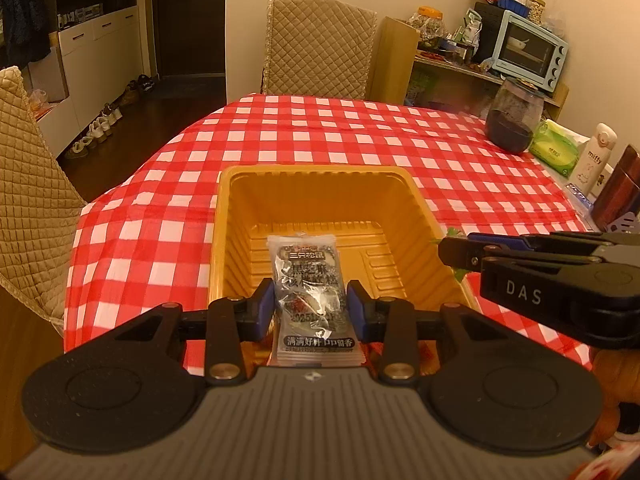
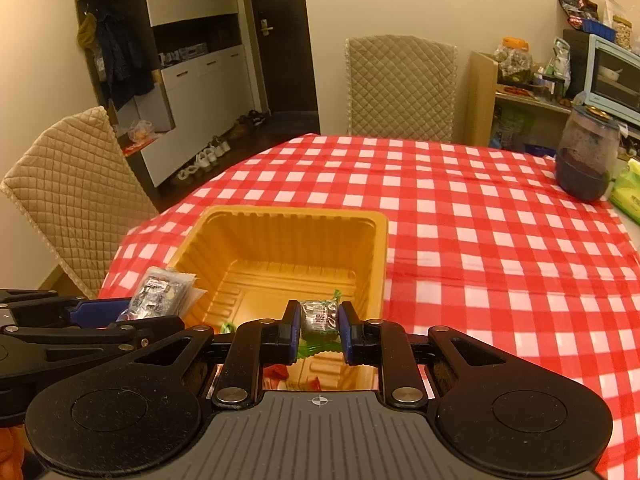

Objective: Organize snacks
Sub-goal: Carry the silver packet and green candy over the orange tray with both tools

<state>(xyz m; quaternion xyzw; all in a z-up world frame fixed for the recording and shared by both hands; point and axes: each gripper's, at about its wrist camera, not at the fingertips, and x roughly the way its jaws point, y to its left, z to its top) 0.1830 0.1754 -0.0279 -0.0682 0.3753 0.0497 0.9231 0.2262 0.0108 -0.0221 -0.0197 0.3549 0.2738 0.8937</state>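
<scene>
A square orange plastic tray (image 1: 236,208) (image 2: 280,220) sits on the red-and-white checked tablecloth, and its visible floor is bare. My left gripper (image 1: 311,304) is shut on a silver snack packet (image 1: 308,276) with black print, held over the tray's near edge. My right gripper (image 2: 319,322) is shut on a small green-and-silver wrapped candy (image 2: 318,316), also above the tray's near side. The right gripper (image 1: 464,258) comes into the left wrist view from the right. In the right wrist view, the silver packet (image 2: 160,292) and the left gripper's fingers (image 2: 100,312) show at the left.
A dark glass jar (image 1: 514,118) (image 2: 586,160), a green tissue pack (image 1: 556,148) and a white bottle (image 1: 592,160) stand along the table's right side. Quilted chairs (image 1: 320,48) (image 1: 28,184) stand at the far and left edges. A shelf with a blue oven (image 1: 528,50) is behind.
</scene>
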